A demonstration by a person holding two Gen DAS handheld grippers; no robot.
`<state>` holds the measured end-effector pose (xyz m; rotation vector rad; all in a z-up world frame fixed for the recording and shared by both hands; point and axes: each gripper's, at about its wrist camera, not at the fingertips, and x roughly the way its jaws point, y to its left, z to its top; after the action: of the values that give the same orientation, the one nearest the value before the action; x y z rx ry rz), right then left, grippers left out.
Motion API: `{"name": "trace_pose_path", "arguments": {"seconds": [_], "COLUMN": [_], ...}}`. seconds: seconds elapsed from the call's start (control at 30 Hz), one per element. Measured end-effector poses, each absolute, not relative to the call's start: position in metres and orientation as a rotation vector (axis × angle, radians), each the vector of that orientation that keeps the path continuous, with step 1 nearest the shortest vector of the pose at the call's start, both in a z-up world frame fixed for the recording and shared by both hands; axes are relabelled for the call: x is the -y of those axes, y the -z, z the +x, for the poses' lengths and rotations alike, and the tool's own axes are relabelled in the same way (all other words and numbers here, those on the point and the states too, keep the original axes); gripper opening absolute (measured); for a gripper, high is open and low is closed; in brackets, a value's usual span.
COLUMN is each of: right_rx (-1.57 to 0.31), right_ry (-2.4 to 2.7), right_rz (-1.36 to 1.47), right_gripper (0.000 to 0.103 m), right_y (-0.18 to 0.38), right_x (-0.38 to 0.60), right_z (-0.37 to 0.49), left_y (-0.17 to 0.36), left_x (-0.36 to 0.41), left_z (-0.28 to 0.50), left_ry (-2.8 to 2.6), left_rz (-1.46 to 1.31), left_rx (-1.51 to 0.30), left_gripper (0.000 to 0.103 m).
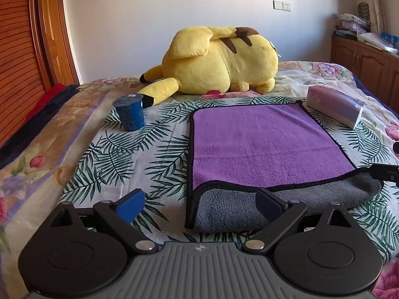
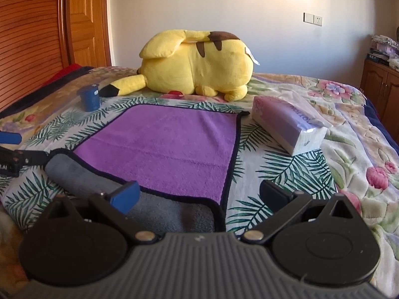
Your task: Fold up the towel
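A purple towel (image 1: 261, 144) with black trim and a grey underside lies on the bed. Its near edge is folded over, so a grey roll (image 1: 286, 204) shows in front. It also shows in the right wrist view (image 2: 169, 147). My left gripper (image 1: 200, 205) is open and empty, with its fingers on either side of the towel's near left corner. My right gripper (image 2: 199, 196) is open and empty at the near right corner. The right gripper's fingertip (image 1: 384, 172) shows at the left wrist view's right edge, and the left gripper's fingertip (image 2: 10, 137) at the right wrist view's left edge.
A big yellow plush toy (image 1: 219, 62) lies behind the towel. A blue cup (image 1: 131, 112) stands to the towel's far left. A tissue pack (image 1: 336, 106) lies to its far right. A wooden headboard (image 1: 20, 62) is on the left and a cabinet (image 1: 366, 62) on the right.
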<state>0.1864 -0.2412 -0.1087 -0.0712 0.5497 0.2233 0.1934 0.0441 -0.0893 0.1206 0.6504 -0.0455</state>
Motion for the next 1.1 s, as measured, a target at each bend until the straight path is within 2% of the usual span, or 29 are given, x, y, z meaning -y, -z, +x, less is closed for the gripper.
{"name": "trace_pose_path", "arguments": {"seconds": [0.13, 0.17, 0.2, 0.27, 0.43, 0.63, 0.77, 0.93, 1.1], "right_rx": [-0.566, -0.572, -0.578, -0.597, -0.628, -0.675, -0.7, -0.728, -0.752], "right_ry": [-0.222, -0.222, -0.223, -0.228, -0.232, -0.234, -0.245, -0.267, -0.287], "right_rz": [-0.069, -0.068, -0.066, -0.064, -0.069, -0.06, -0.05, -0.035, -0.02], "right_gripper": [0.102, 0.1, 0.094, 0.092, 0.091, 0.088, 0.085, 0.076, 0.068], "right_y": [0.112, 0.113, 0.114, 0.117, 0.123, 0.13, 0.133, 0.135, 0.137], "right_x": [0.242, 0.243, 0.243, 0.244, 0.243, 0.246, 0.247, 0.247, 0.248], "right_z": [0.192, 0.193, 0.195, 0.198, 0.202, 0.209, 0.21, 0.212, 0.213], "left_y": [0.094, 0.095, 0.095, 0.097, 0.102, 0.111, 0.114, 0.12, 0.125], "left_x": [-0.046, -0.047, -0.048, -0.049, -0.049, -0.05, -0.055, -0.054, -0.053], "left_z": [0.201, 0.203, 0.204, 0.207, 0.214, 0.223, 0.228, 0.227, 0.226], "left_ry": [0.05, 0.051, 0.053, 0.057, 0.076, 0.086, 0.101, 0.119, 0.122], "left_rz": [0.117, 0.115, 0.113, 0.113, 0.123, 0.131, 0.101, 0.101, 0.107], "left_rx": [-0.662, -0.664, -0.666, -0.669, -0.684, -0.705, -0.719, -0.747, -0.768], "left_gripper": [0.091, 0.089, 0.088, 0.086, 0.079, 0.078, 0.067, 0.055, 0.053]}}
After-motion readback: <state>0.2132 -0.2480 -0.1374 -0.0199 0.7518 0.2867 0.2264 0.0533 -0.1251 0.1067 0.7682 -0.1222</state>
